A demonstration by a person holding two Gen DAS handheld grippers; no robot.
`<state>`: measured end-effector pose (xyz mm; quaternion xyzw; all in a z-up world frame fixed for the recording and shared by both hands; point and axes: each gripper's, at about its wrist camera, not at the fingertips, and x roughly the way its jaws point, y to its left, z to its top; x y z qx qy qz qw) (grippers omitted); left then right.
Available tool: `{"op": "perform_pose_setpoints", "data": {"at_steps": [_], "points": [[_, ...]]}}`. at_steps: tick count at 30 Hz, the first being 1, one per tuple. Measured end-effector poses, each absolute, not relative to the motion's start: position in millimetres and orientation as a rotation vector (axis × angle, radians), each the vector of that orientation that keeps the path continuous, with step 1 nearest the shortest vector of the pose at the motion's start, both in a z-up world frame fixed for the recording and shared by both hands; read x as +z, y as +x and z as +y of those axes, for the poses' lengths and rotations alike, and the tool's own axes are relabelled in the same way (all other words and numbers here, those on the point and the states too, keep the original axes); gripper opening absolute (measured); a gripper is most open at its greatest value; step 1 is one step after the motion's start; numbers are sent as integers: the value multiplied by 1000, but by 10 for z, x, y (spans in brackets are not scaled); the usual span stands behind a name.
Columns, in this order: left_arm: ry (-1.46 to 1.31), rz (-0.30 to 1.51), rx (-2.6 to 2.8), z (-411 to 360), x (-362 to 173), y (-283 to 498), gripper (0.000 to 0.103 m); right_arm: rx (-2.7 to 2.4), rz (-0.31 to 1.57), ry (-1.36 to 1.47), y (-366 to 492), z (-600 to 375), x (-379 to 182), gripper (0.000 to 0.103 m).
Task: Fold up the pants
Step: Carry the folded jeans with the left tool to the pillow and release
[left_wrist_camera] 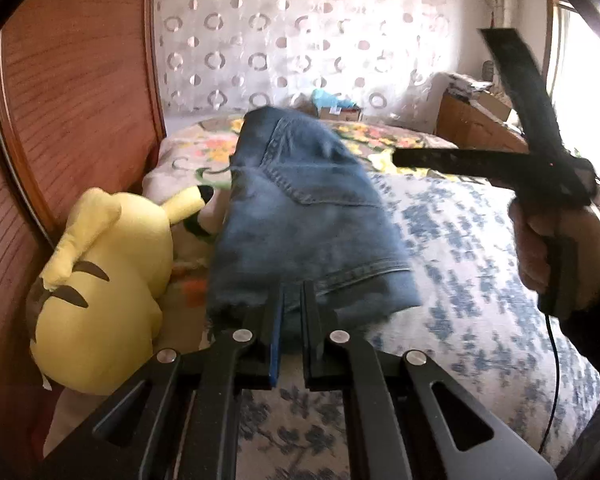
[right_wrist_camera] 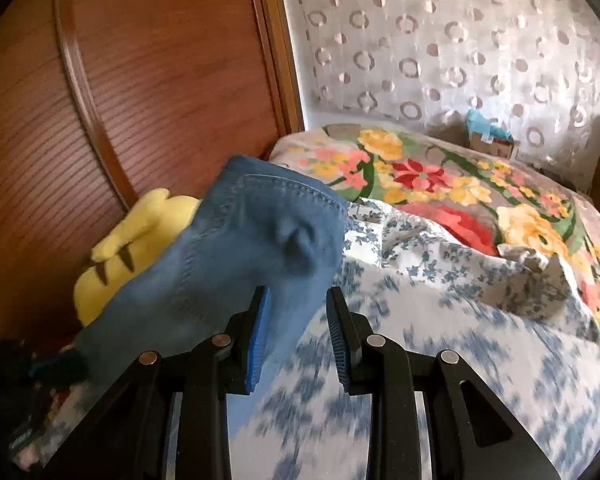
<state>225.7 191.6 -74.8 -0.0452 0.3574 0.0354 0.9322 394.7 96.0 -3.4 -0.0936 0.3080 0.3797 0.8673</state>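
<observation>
The folded blue jeans (left_wrist_camera: 300, 216) lie in a thick bundle on the bed, beside a yellow plush. My left gripper (left_wrist_camera: 294, 300) is shut on the near edge of the bundle. My right gripper shows in the left wrist view (left_wrist_camera: 460, 112) held up at the right, its fingers spread wide and empty. In the right wrist view the jeans (right_wrist_camera: 240, 248) sit just ahead and left, and my right gripper (right_wrist_camera: 296, 300) is open with its left pad close to the denim, not clamping it.
A yellow plush toy (left_wrist_camera: 104, 280) lies left of the jeans against the wooden headboard (left_wrist_camera: 72, 92). The bed has a blue-flowered sheet (left_wrist_camera: 460, 264) and a bright floral quilt (right_wrist_camera: 440, 184) beyond. A cardboard box (left_wrist_camera: 476, 116) stands at the far right.
</observation>
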Motion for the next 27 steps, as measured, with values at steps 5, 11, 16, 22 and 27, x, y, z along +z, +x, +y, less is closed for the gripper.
{"op": "perform_pose_setpoints", "data": {"at_steps": [5,11,16,22,27], "points": [[-68,691,63,1695,-530,2051,7,808,598,-173,3417,602,127,30],[-42,647,36,1375,-318,1792,7,799,535,-145,2925,138,198,30],[-25,624,7,1087,-220,1590,8,767,502,-127,2578,-210,203,30],[-5,600,-38,785,-122,1394,26,718,467,-111,2203,-575,202,30],[2,575,-75,597,-52,1262,50,677,443,-95,1833,-888,224,30]]}}
